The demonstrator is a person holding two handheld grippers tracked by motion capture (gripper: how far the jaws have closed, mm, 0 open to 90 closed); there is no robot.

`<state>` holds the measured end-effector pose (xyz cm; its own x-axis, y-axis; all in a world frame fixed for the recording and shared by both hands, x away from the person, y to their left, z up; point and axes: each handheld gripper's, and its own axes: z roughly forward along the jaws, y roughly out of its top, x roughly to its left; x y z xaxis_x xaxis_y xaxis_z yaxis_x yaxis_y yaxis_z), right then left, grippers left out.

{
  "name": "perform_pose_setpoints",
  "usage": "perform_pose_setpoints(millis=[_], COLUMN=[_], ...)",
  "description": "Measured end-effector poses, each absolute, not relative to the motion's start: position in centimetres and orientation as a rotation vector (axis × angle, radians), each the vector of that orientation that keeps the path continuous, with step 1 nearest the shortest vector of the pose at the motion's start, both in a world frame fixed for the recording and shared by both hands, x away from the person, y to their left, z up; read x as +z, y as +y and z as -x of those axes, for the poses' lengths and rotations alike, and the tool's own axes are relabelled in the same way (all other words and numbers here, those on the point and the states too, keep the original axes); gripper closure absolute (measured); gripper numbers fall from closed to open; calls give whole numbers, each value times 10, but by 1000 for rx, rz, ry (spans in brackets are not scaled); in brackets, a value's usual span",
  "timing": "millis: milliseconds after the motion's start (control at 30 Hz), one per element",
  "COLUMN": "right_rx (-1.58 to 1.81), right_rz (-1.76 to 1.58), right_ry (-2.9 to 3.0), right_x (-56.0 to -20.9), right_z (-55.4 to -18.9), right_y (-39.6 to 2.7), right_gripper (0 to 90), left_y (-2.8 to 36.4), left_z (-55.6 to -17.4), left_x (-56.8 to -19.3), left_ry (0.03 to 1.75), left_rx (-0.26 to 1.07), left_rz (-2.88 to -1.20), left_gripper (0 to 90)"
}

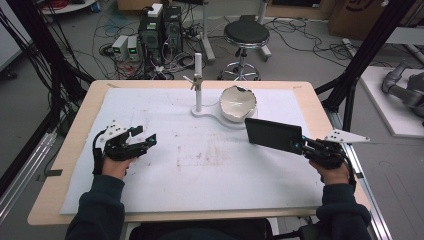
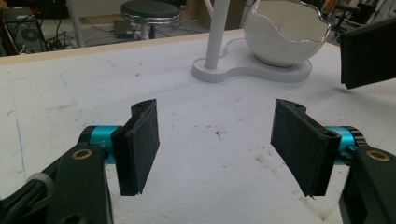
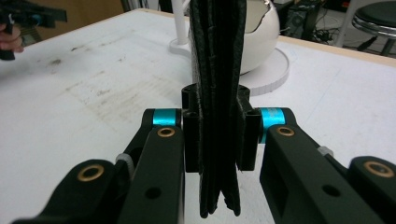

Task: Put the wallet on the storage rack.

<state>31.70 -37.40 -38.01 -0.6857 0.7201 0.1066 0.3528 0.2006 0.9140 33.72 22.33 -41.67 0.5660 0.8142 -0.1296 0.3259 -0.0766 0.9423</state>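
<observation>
Wallet [image 1: 273,135], flat and black, is pinched tight in the right gripper [image 1: 300,145], whose fingers [image 3: 247,140] press on both of its sides. It is up off the desk [image 1: 210,165], on the right side. Its long side points away from the hand, toward the middle of the desk. Just past its far edge sits the white eggshell bowl [image 1: 238,103] on a white stand [image 1: 198,82]. So the wallet is right beside the bowl, with only a small gap between them.

The left gripper [image 1: 145,139] is on the other side, well apart from the wallet. Its fingers [image 2: 137,147] stand wide open and hold nothing. The right hand is much nearer to the bowl, so I think it will do the next move, maybe bringing the wallet over to the bowl.
</observation>
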Motion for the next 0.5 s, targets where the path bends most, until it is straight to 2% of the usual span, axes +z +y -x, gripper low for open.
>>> perform_pose_setpoints(millis=[300,433,500], right_rx=[1452,1404,1387], right_rz=[-904,-817,-809], right_ry=[2152,2165,2167], right_x=[-331,-296,-290], right_z=[-334,-356,-361], right_y=[-351,-331,-327], right_gripper=[778,777,777], left_y=[225,227,228], left_z=[-337,-336,-336], left_x=[-416,-414,-413], left_ry=[969,967,962], left_rx=[537,543,545], left_rz=[-1646,-1640,-1636], left_gripper=[323,323,324])
